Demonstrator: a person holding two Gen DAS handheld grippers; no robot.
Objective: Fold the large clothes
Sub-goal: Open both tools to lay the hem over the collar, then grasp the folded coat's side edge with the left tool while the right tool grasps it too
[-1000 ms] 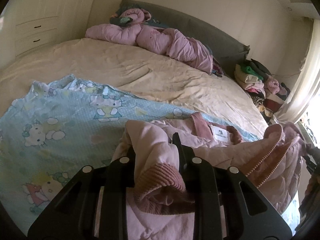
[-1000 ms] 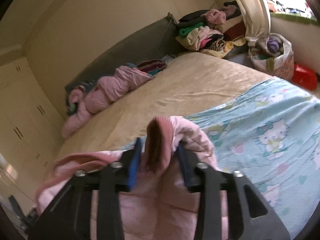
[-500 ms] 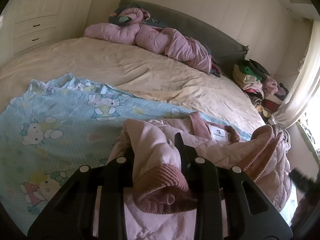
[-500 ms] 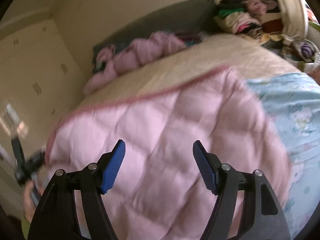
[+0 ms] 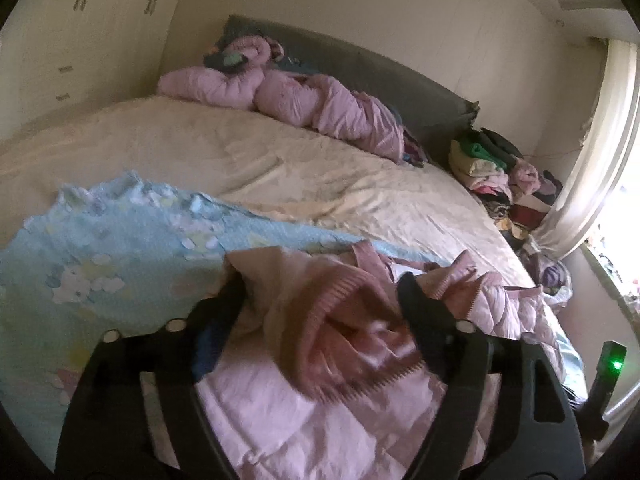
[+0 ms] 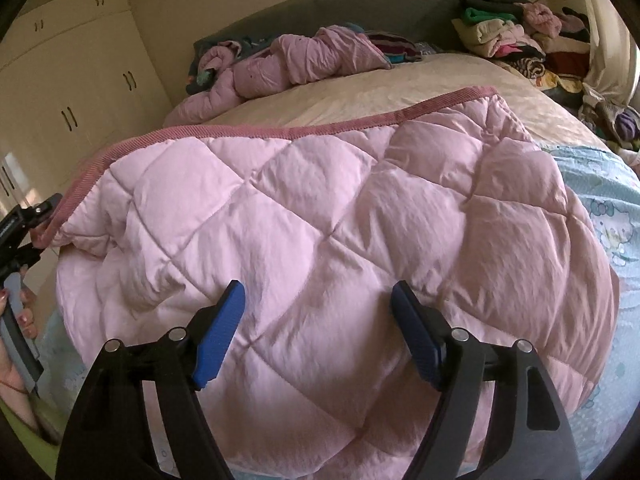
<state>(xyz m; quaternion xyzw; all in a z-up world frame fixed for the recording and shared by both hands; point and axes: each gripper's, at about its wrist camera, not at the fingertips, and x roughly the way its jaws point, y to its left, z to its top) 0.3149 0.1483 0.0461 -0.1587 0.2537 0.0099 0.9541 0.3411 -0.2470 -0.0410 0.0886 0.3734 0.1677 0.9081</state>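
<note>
Left gripper (image 5: 320, 304), lower centre, jaws opening around the ribbed cuff (image 5: 340, 320) of a pink quilted jacket (image 6: 320, 240). Right gripper (image 6: 318, 320) opening too, nothing between its pads; the jacket fills mid-frame on the blue sheet (image 6: 608, 208).

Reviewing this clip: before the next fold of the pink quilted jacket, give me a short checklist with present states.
1. Right gripper free of fabric: ok, fingers opening, nothing between them.
2. Left gripper released: cannot tell; fingers opening, but the ribbed cuff lies between them.
3. Pink quilted jacket lies on the blue printed sheet: ok.
4. Fold lies flat: not ok, it bulges.
5. Ribbed hem visible for regrasp: ok.
6. Both sleeves tucked in: cannot tell.
</note>
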